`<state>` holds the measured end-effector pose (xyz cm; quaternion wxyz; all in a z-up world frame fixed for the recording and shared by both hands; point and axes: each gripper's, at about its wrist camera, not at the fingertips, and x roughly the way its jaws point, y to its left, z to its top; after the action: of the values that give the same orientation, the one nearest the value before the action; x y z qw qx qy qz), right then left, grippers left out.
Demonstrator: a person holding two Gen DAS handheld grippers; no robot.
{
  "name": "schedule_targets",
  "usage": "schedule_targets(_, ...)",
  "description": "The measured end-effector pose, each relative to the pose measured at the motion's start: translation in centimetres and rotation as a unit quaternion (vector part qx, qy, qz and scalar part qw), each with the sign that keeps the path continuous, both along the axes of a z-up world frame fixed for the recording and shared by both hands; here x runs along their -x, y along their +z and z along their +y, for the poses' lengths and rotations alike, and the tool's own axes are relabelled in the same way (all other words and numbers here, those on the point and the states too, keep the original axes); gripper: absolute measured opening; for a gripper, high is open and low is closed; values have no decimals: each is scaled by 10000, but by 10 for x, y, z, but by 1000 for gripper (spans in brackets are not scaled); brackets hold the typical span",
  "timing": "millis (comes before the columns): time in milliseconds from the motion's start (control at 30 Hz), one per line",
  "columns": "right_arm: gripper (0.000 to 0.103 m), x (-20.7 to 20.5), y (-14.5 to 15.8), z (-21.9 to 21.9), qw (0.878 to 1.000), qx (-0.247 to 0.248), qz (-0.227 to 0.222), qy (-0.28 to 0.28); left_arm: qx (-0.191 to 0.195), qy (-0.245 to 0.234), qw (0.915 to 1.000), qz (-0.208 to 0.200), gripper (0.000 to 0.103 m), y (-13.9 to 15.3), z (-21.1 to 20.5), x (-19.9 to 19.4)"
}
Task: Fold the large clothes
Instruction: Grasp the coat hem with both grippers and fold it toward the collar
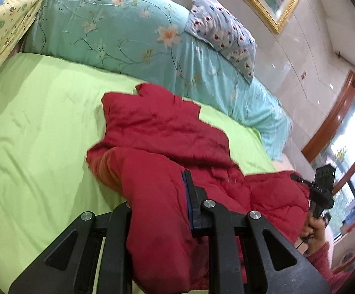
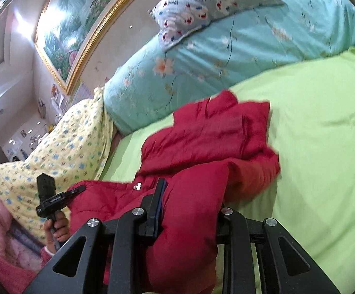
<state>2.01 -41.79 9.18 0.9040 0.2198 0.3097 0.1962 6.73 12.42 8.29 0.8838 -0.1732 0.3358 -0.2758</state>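
Note:
A red padded jacket (image 1: 167, 132) lies partly folded on the green bedsheet (image 1: 35, 127); it also shows in the right wrist view (image 2: 209, 132). My left gripper (image 1: 159, 193) is shut on a thick fold of the jacket's near edge, which hides one finger. My right gripper (image 2: 189, 201) is shut on the jacket's near edge too, with the fabric bulging between the fingers. Both hold the near part lifted off the sheet. The right gripper shows at the jacket's right end in the left wrist view (image 1: 300, 180), and the left gripper at its left end in the right wrist view (image 2: 76, 189).
A rolled turquoise floral quilt (image 1: 133, 31) lies along the far side of the bed with a blue patterned pillow (image 1: 224, 31) on it. A yellow patterned quilt (image 2: 65, 147) is piled at one end. A gold-framed painting (image 2: 79, 27) hangs on the wall behind.

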Motion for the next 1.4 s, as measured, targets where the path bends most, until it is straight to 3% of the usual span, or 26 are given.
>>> schedule_targets(167,25,-43,11,-7,9993,-2,-95,-374,167,336,9992,133,17,13,-2,-42)
schedule_targets(500,27,-107,-1,-22,9950,-414,-84,-901,383,772,9960,246,20,15,-13,-108)
schedule_targets(900,30,-195,-56,-44,9768,-1049,248,-1851,501,1372,9870,667,21,-17,-26,-199)
schedule_targets(1033,32,-220,-69,-43,9742,-977,356,-2001,505,1511,9841,788,21,-31,-32,-226)
schedule_targets(1233,34,-251,-82,-38,9737,-735,410,-2116,805,1811,9749,1013,22,-60,-34,-261)
schedule_targets(1400,39,-273,-89,-27,9765,-105,394,-2117,562,1850,9770,894,25,-67,-44,-272)
